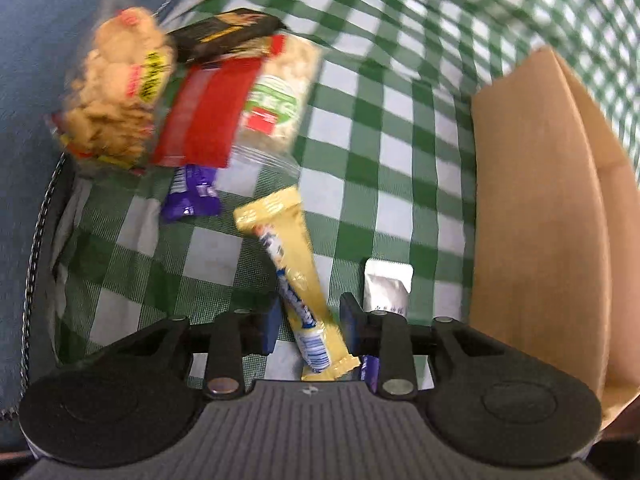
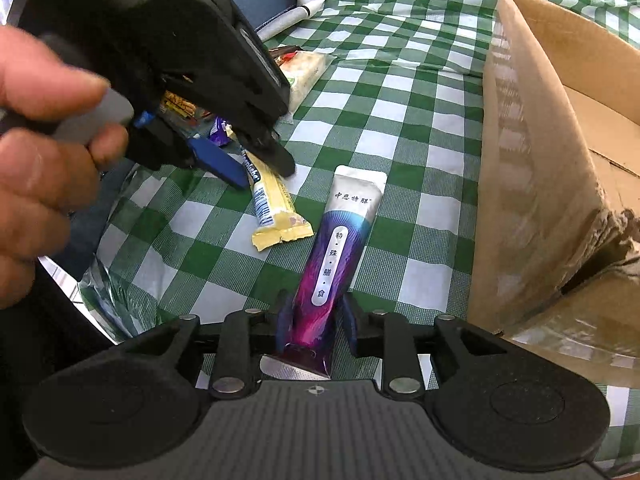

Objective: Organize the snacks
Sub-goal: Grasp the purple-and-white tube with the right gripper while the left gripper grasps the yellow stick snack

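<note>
Counted on the green-checked table [image 1: 400,128]: one cardboard box [image 1: 536,208], one yellow bar [image 1: 294,264], one purple-and-silver sachet [image 2: 340,240], one small purple packet [image 1: 192,196], one cookie bag [image 1: 116,104], one red-labelled cracker pack [image 1: 240,108], one dark box [image 1: 228,32]. Two grippers, left [image 1: 308,320] and right [image 2: 314,324].

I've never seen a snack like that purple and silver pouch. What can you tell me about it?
The pouch is a long, flat, glossy sachet, foil-like: silver at its top end, shading through blue and purple to pink, with a white strip of Chinese characters down its middle. It lies flat on the checked cloth, beside a yellow bar without touching it, near the cardboard box. Its near end sits between the jaws of the right gripper; whether they press it is unclear.
</note>
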A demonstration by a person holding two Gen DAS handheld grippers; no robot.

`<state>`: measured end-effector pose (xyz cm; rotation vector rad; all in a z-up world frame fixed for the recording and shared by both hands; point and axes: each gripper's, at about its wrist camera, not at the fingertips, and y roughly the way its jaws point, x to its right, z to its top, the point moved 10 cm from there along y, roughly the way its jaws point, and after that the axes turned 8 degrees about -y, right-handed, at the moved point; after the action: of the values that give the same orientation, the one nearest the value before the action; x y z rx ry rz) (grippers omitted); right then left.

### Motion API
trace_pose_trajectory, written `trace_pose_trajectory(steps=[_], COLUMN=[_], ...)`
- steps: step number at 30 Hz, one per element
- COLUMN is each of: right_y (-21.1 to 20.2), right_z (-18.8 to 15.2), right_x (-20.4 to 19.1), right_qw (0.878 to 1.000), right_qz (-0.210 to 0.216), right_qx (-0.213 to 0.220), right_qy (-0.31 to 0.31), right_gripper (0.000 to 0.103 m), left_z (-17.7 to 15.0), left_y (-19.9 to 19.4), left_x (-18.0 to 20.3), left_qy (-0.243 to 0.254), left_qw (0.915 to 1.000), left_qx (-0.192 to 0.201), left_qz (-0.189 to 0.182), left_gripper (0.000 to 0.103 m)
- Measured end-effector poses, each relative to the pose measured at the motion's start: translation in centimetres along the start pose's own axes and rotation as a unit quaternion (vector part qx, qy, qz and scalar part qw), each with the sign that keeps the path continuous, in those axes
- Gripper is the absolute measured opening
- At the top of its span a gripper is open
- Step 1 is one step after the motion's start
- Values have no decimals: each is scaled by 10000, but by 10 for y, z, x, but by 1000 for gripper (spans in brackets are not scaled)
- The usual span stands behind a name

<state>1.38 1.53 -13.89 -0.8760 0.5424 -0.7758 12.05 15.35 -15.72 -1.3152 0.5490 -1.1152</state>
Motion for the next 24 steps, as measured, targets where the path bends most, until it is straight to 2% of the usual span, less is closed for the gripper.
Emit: trace_pose_trajectory(steps=[2, 6, 9, 13, 24], right_y=[2, 4, 3, 2, 4], right_z=[0, 0, -1, -2, -2], right_x=[1, 3, 4, 7, 6], right_qw=[10000, 10000, 9999, 9998, 9998], right_qz=[-12, -56, -124, -176, -213], right_qx=[-9, -23, -13, -2, -8], right_qy=[10, 54, -13, -5, -30], right_gripper=[30, 30, 30, 26, 29], left_z=[-3, -9, -12, -16, -18], left_y=[5, 8, 9, 12, 17], left_x=[3, 9, 11, 14, 15], left_qy=[275, 842, 1072, 1140, 1117], left_qw=[9995, 9954, 9929, 9920, 9923], left_qx=[-22, 29, 37, 5, -20], left_qz=[178, 457, 523, 538, 526], left_gripper=[34, 20, 18, 19, 19])
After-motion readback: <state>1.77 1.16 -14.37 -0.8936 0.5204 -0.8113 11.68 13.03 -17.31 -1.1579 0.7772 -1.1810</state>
